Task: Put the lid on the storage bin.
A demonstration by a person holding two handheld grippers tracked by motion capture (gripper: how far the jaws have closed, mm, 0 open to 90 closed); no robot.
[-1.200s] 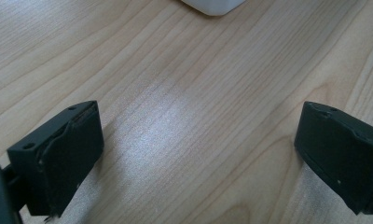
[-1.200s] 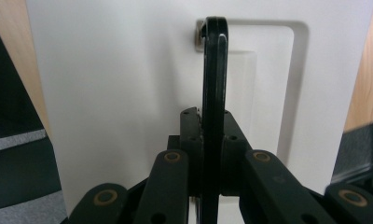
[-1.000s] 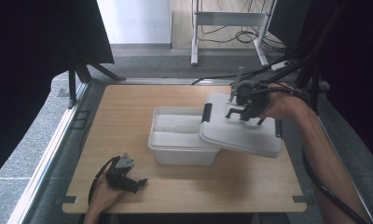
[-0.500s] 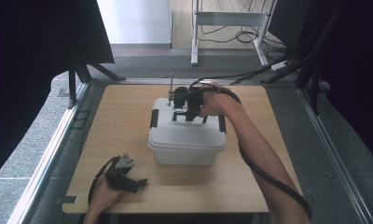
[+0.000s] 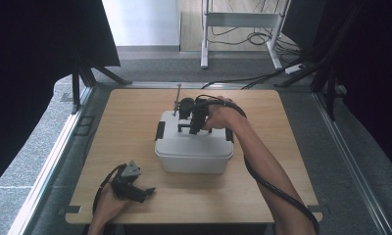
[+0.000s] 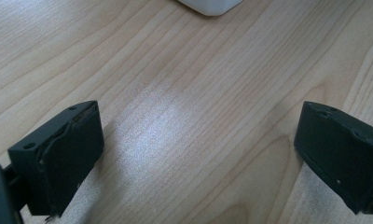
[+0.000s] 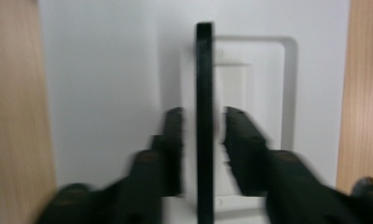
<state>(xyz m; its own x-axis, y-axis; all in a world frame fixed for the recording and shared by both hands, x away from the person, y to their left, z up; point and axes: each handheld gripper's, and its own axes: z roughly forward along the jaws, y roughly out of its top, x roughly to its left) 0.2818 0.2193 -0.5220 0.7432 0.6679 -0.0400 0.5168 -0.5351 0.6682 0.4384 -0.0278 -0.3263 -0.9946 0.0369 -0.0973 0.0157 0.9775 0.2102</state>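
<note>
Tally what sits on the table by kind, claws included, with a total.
White box with its lid: 1
Black handle on the lid: 1
Black side latches: 2
Claws: 2, left claw, right claw
Total: 6

A light wooden counter (image 5: 135,122) is framed by grey carpeted floor (image 5: 150,63), black curtains (image 5: 32,44), and a white metal stand (image 5: 238,19) with trailing cables.

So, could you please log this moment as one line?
lid: on white box | right gripper: jaws just opening, astride black handle | left gripper: open, idle
</note>
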